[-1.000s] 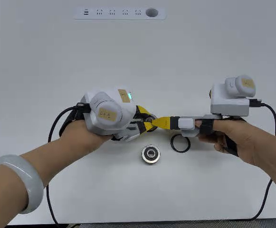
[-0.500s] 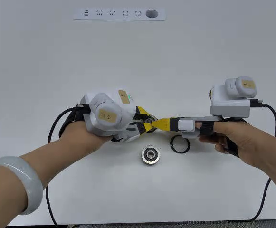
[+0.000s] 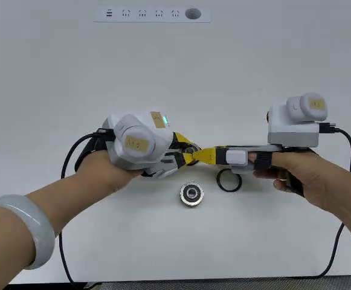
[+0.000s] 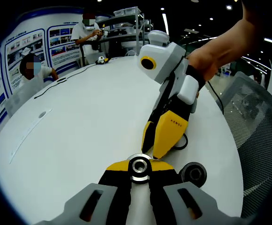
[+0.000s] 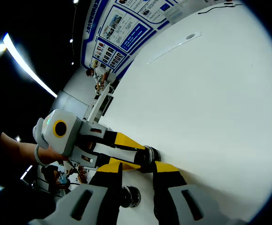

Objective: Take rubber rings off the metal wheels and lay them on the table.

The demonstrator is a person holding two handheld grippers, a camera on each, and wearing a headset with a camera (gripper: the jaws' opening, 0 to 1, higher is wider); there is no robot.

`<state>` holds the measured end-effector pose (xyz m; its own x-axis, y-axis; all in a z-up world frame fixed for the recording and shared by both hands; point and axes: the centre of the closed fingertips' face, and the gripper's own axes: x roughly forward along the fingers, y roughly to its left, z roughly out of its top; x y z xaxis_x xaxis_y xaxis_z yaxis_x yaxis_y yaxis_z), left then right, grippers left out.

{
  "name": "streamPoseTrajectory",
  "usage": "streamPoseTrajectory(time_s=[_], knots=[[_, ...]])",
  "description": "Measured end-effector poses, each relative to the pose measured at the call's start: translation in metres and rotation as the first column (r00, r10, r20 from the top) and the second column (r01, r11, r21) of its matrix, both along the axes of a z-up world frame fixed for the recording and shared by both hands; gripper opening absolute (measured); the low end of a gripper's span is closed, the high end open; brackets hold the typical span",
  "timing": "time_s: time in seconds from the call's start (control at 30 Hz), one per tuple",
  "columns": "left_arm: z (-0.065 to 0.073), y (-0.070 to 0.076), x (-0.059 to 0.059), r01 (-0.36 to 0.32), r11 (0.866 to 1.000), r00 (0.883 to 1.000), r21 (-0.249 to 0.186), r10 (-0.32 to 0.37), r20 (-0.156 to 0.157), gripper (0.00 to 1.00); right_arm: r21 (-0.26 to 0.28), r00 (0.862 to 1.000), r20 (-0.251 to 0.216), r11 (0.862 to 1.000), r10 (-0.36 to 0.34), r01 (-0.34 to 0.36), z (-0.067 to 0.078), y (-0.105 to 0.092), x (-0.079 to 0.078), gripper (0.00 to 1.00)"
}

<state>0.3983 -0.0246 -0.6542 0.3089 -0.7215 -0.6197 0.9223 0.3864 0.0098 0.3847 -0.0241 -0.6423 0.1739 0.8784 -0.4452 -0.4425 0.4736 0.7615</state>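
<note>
My left gripper [image 3: 186, 155] is shut on a small metal wheel [image 4: 140, 167] and holds it above the table; the same wheel [image 5: 149, 154] has a dark rim in the right gripper view. From the right, my right gripper [image 3: 194, 157] reaches in until its yellow tips meet that wheel's rim. Its jaws stand a little apart, and I cannot tell whether they pinch anything. A loose black rubber ring [image 3: 228, 181] lies on the table under the right gripper. A second wheel [image 3: 191, 194] lies flat nearer to me.
The white table [image 3: 163, 78] stretches wide behind the grippers. A white power strip [image 3: 152, 14] lies at its far edge. Black cables [image 3: 66, 175] trail from both grippers toward the near edge. People stand at shelves in the background of the left gripper view.
</note>
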Motion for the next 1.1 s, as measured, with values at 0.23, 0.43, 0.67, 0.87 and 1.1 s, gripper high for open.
streamPoseTrajectory(time_s=[0.23, 0.43, 0.67, 0.87, 1.1], knots=[[0.0, 0.0, 0.001, -0.001, 1.0, 1.0, 0.001, 0.001, -0.001, 0.13, 0.023, 1.0, 0.002, 1.0, -0.01, 0.01, 0.005, 0.003, 0.003, 0.26], [0.0, 0.0, 0.001, -0.002, 1.0, 1.0, -0.004, 0.002, -0.001, 0.13, -0.005, 1.0, 0.009, 1.0, 0.01, -0.01, 0.0, -0.001, 0.0, 0.33], [0.0, 0.0, 0.001, -0.003, 1.0, 1.0, -0.004, 0.003, -0.001, 0.13, -0.004, 1.0, 0.015, 1.0, 0.014, -0.014, 0.001, 0.004, 0.004, 0.35], [0.0, 0.0, 0.001, -0.004, 1.0, 1.0, -0.007, 0.004, -0.002, 0.13, 0.014, 1.0, 0.014, 1.0, 0.018, -0.019, 0.002, 0.011, 0.007, 0.4], [0.0, 0.0, 0.001, -0.008, 1.0, 1.0, -0.01, 0.008, -0.002, 0.13, 0.008, 0.999, 0.026, 1.0, 0.028, -0.028, 0.002, 0.016, 0.011, 0.42]])
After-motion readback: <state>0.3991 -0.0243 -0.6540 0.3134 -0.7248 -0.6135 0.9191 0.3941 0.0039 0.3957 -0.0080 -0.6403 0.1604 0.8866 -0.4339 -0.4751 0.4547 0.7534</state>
